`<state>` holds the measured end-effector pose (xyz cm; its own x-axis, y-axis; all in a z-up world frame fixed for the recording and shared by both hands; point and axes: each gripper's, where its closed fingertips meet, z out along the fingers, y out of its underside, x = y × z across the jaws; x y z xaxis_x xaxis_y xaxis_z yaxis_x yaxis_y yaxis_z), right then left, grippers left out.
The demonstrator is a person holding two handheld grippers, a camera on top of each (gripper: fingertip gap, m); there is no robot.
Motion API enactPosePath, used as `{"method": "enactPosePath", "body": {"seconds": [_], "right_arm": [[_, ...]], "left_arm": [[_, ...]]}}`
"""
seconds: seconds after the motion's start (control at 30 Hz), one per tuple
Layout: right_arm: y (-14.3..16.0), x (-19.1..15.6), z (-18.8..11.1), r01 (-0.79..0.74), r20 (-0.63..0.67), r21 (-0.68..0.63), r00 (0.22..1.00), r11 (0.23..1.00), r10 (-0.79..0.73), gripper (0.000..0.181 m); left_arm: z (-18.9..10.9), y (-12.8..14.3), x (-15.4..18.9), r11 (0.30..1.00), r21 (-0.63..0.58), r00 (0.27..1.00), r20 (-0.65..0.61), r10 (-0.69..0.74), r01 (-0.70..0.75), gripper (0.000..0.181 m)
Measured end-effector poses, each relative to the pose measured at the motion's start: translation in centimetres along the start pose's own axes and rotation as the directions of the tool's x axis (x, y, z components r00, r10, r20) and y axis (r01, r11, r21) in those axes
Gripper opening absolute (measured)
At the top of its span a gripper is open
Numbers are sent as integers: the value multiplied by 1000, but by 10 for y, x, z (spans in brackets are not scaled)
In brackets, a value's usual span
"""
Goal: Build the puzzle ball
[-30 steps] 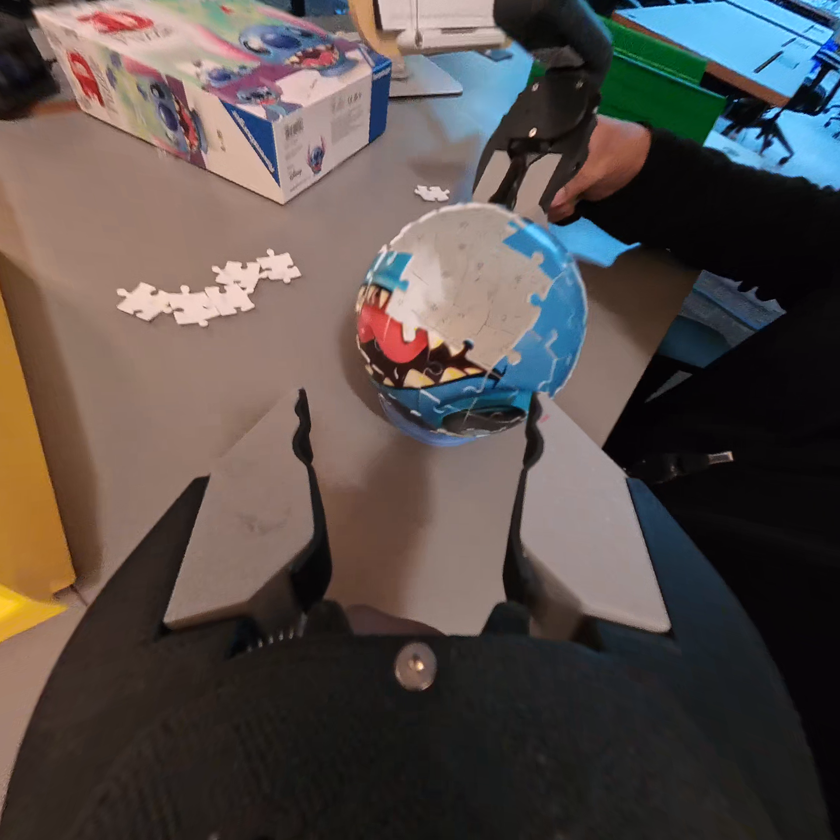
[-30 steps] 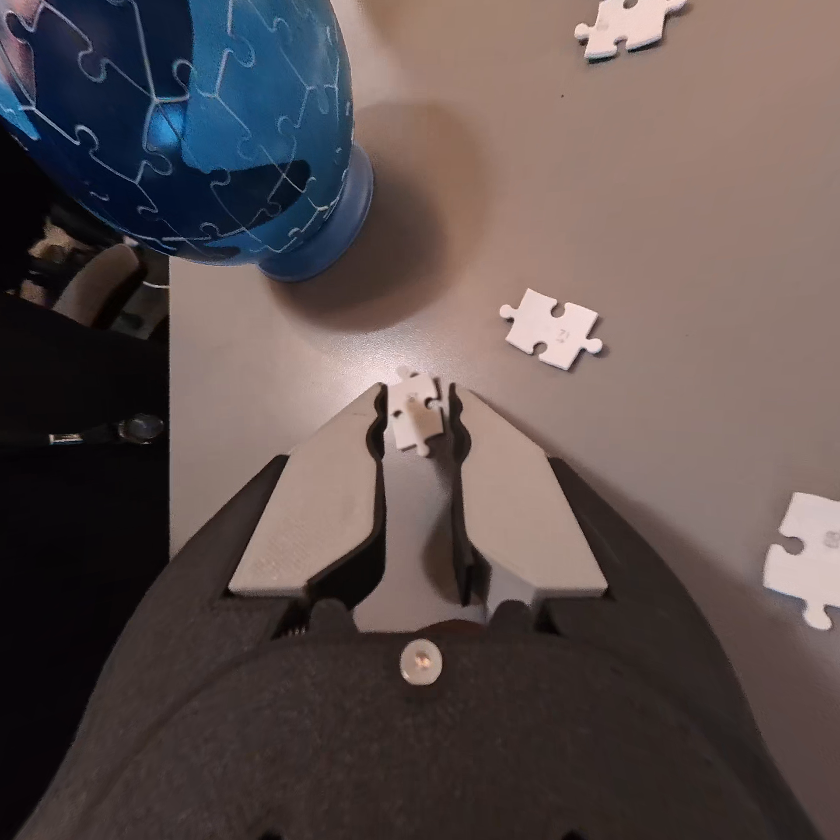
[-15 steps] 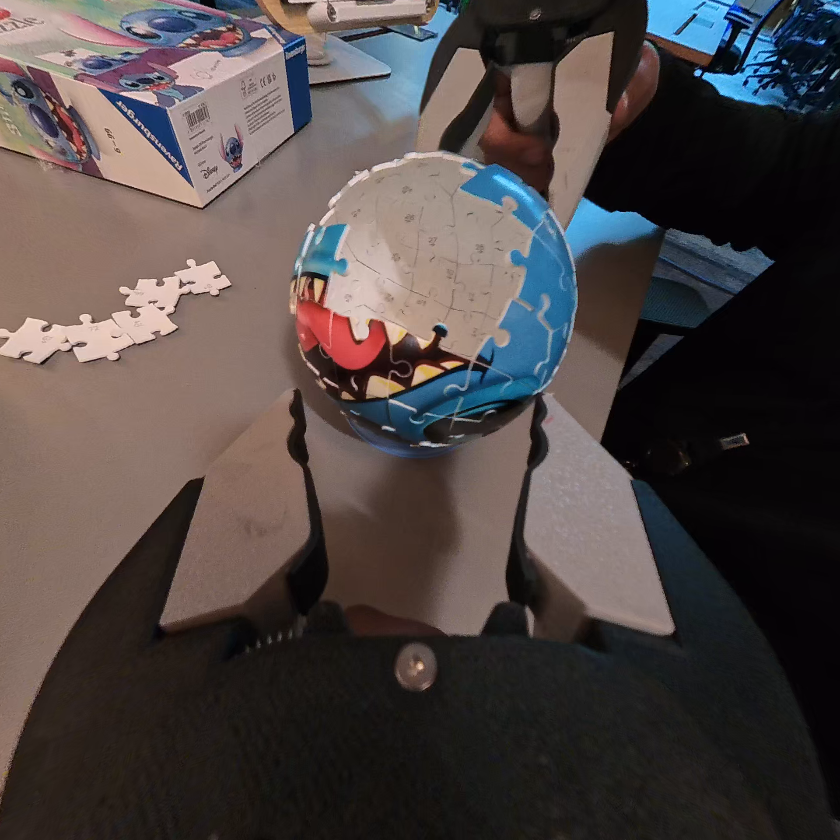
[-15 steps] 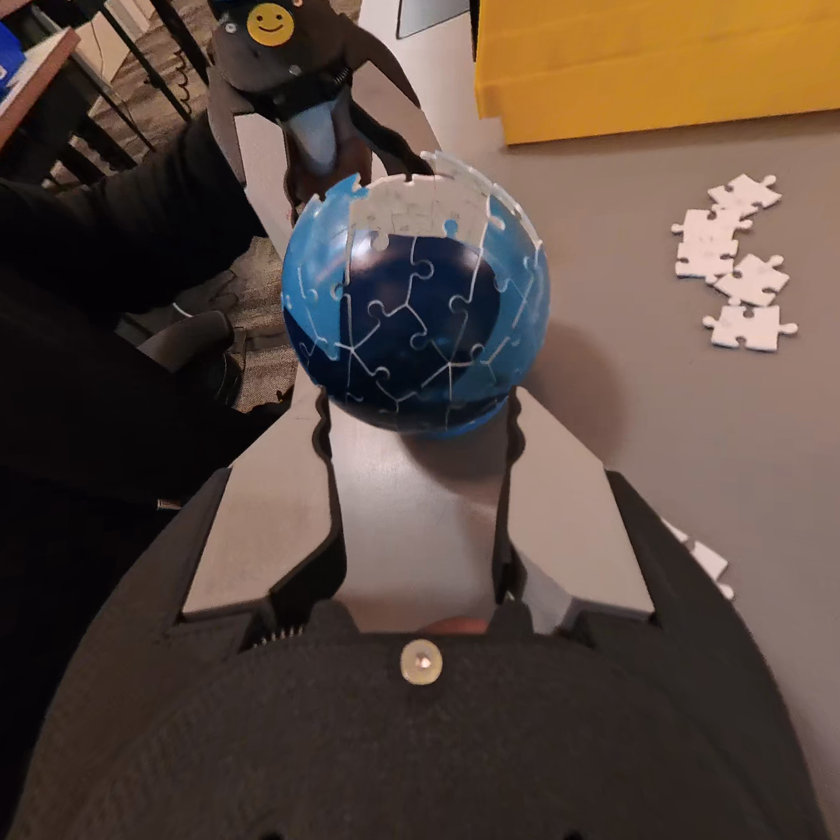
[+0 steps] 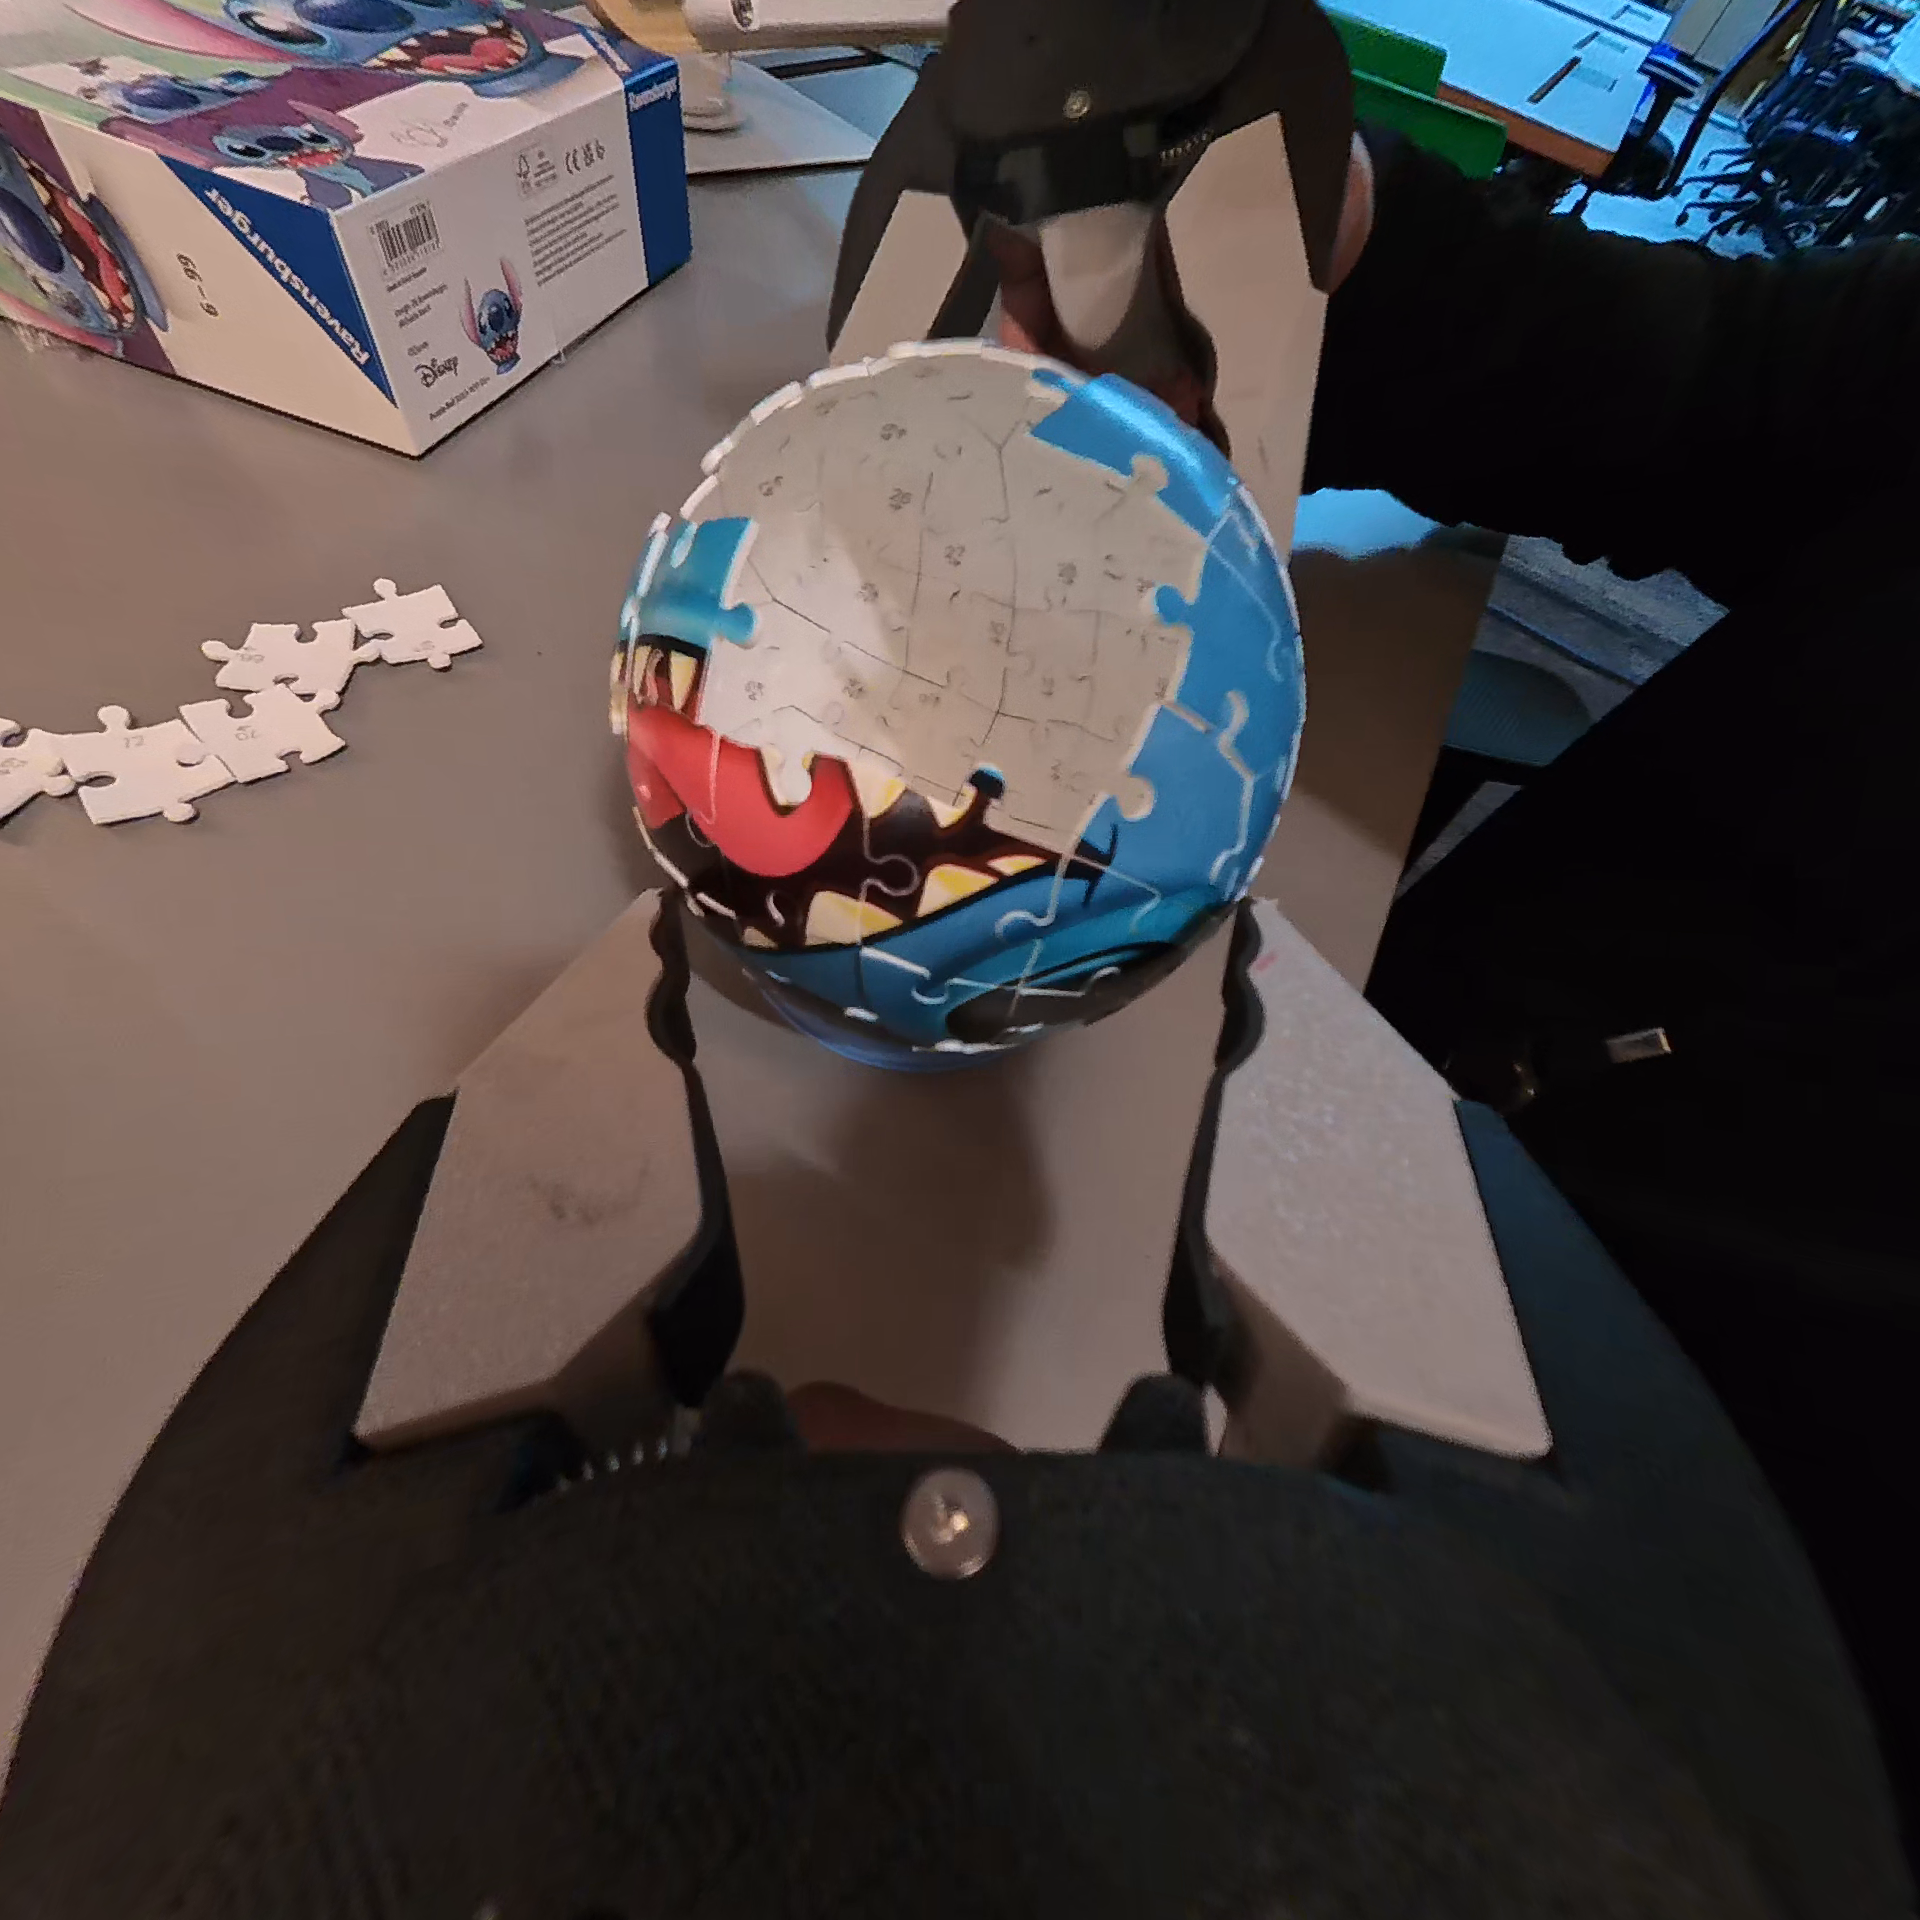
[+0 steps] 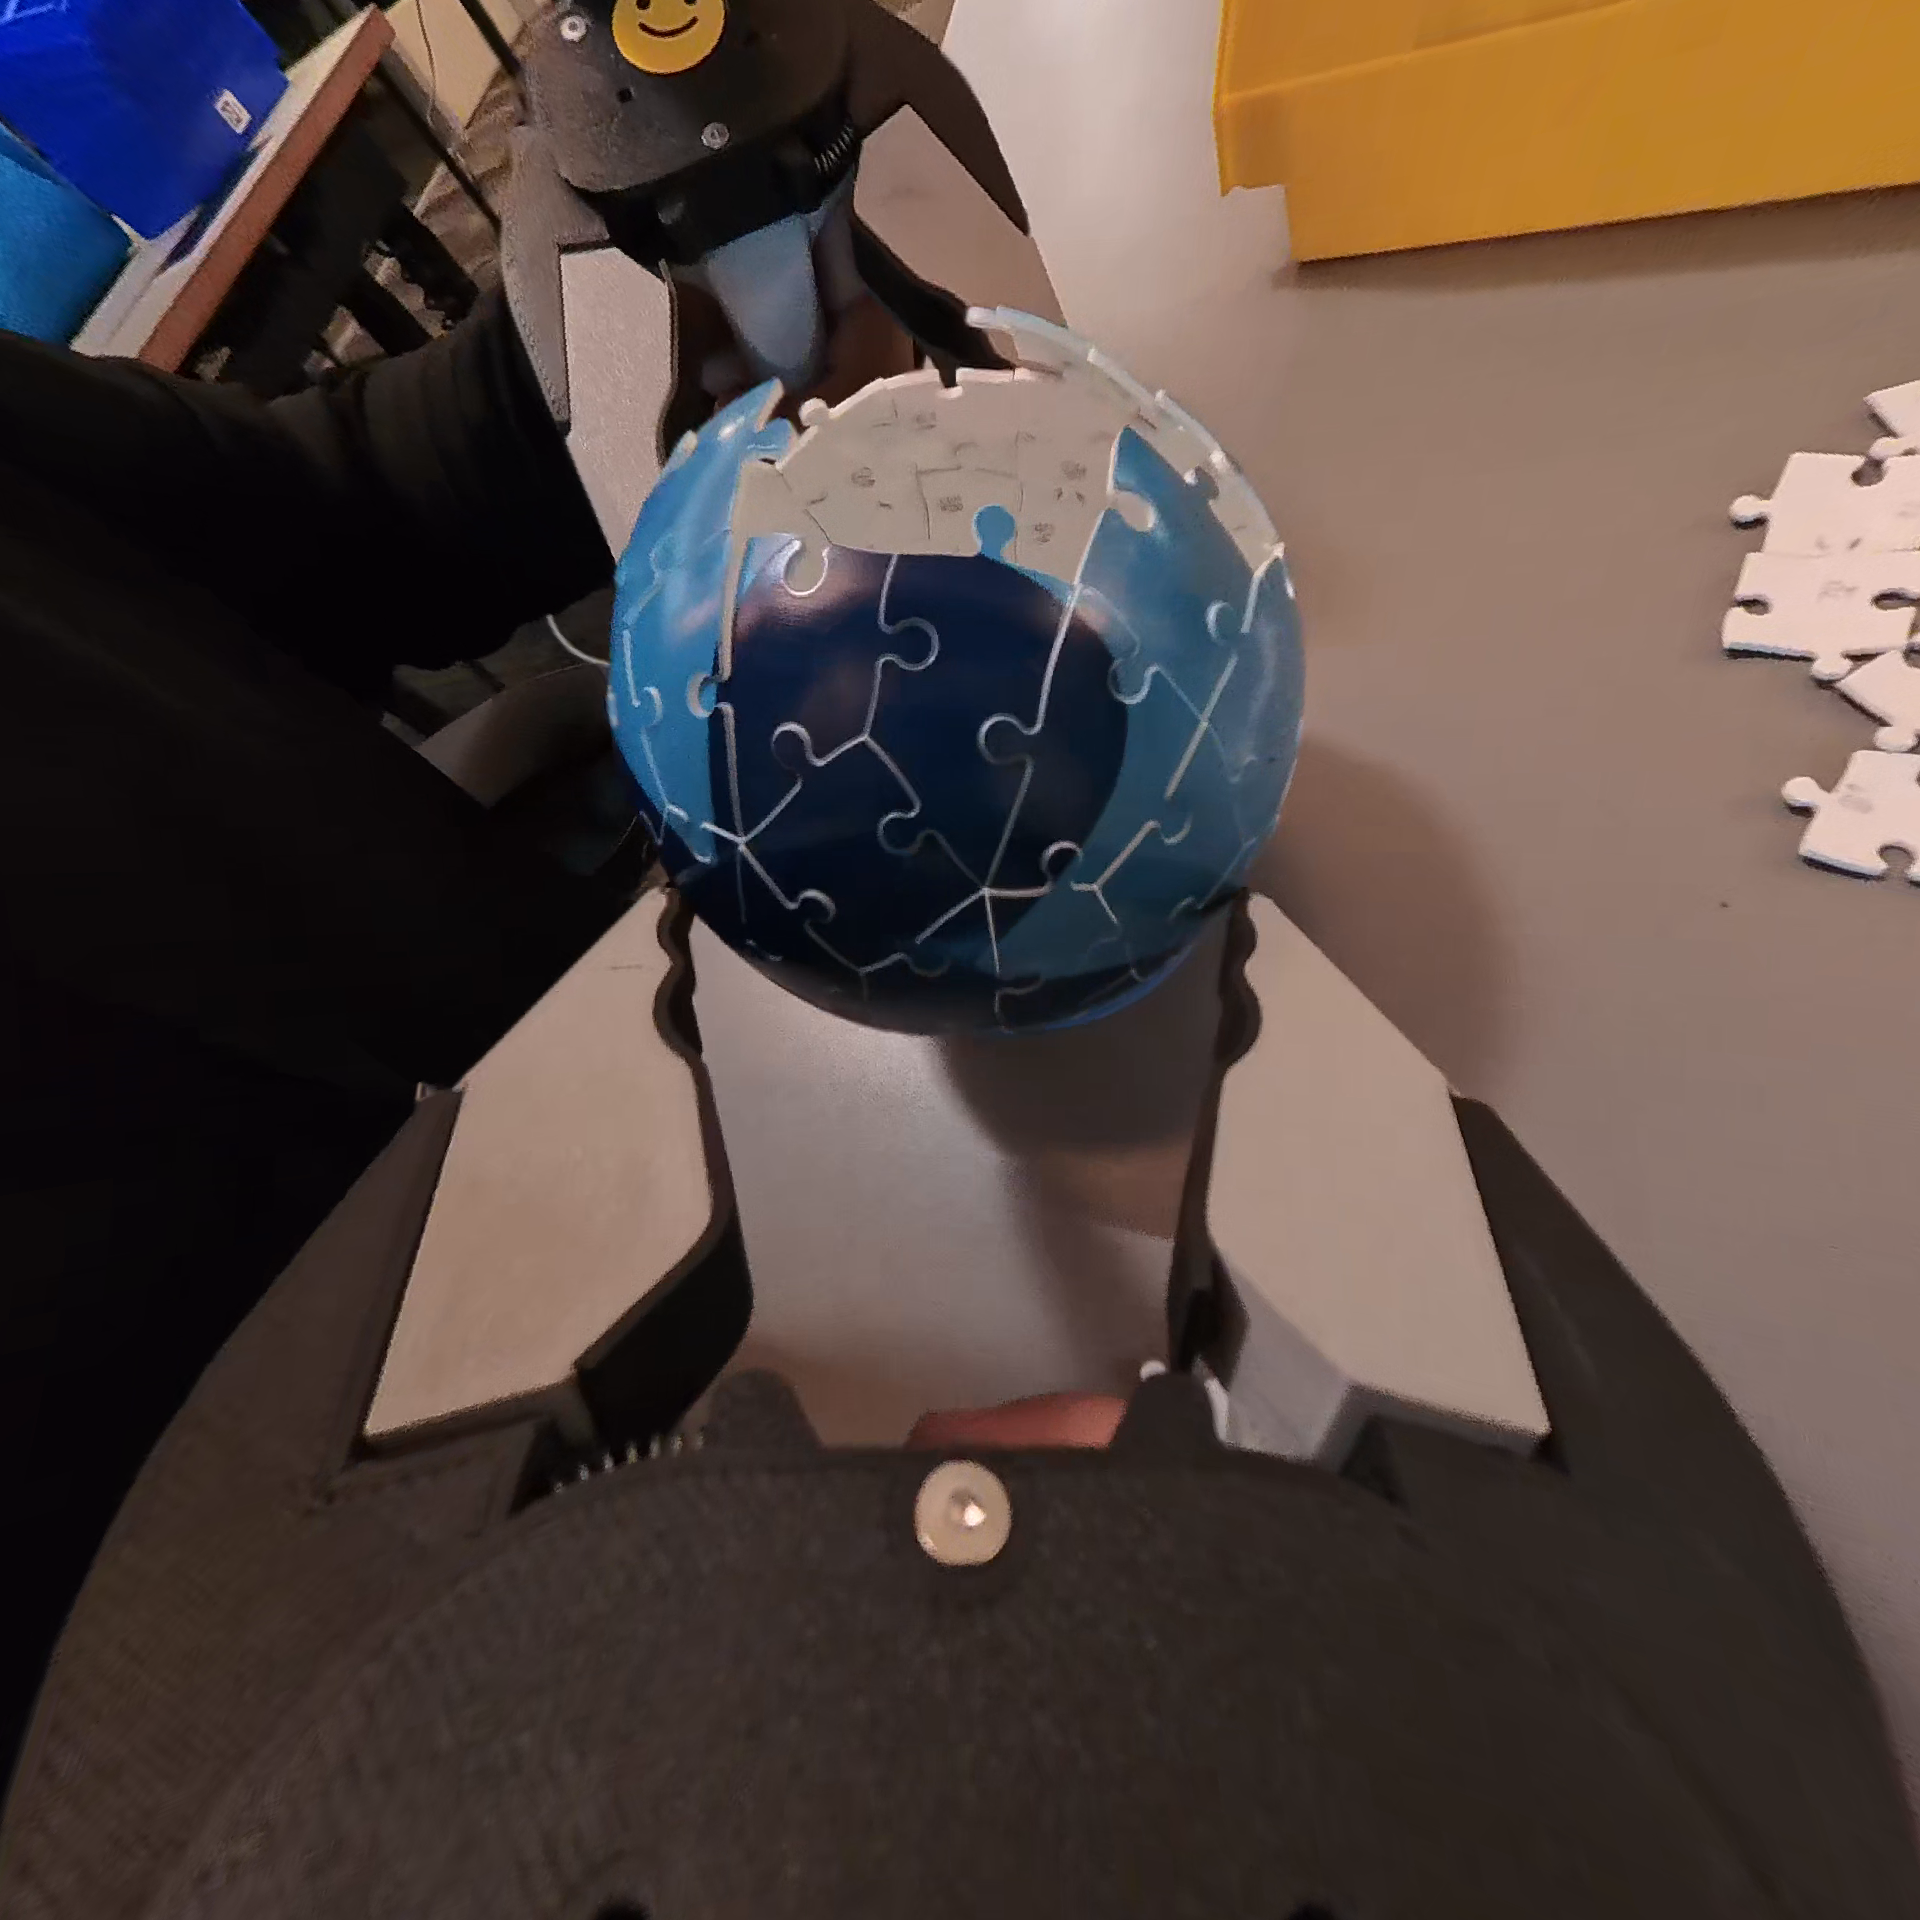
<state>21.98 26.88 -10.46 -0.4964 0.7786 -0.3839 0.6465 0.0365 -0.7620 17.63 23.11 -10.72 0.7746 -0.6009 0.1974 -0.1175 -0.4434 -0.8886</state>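
Note:
The puzzle ball (image 5: 956,675) stands on a blue ring stand (image 5: 914,1049) near the table's edge. It is partly built: a blue skin with a toothed mouth, and an open gap showing the white inner sides of pieces. My left gripper (image 5: 953,935) is open, its tips at either side of the ball's lower half. My right gripper (image 6: 954,914) is open the same way on the opposite side of the ball (image 6: 956,707). Each gripper shows behind the ball in the other's view, the right (image 5: 1081,239) and the left (image 6: 748,177). I cannot tell whether any fingertip touches the ball.
Several loose white puzzle pieces (image 5: 260,707) lie on the grey table (image 5: 260,1039), also in the right wrist view (image 6: 1849,644). The puzzle box (image 5: 332,208) lies at the back. A yellow bin (image 6: 1558,114) stands beyond. The table edge runs just beside the ball. My hands' fingertips stand some 8 centimeters from each other.
My right gripper left a small piece on the table, opened wide and swung up to the ball. My left gripper moved in closer, so the ball now sits between both pairs of tips.

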Motion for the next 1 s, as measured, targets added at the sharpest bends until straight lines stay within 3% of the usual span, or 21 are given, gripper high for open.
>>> {"method": "enactPosePath", "body": {"seconds": [0.27,0.7,1.0], "right_arm": [[4,2,12,36,34,-42,999,998,-35,112],[-2,9,19,323,-120,-52,938,945,-327,113],[-8,3,10,256,-80,-22,963,967,-256,111]], "left_arm": [[5,6,-1,998,-47,999,34,31,-30,103],[-2,12,-9,951,-135,931,205,303,-280,102],[-3,18,-11,984,-77,976,140,169,-159,104]]}}
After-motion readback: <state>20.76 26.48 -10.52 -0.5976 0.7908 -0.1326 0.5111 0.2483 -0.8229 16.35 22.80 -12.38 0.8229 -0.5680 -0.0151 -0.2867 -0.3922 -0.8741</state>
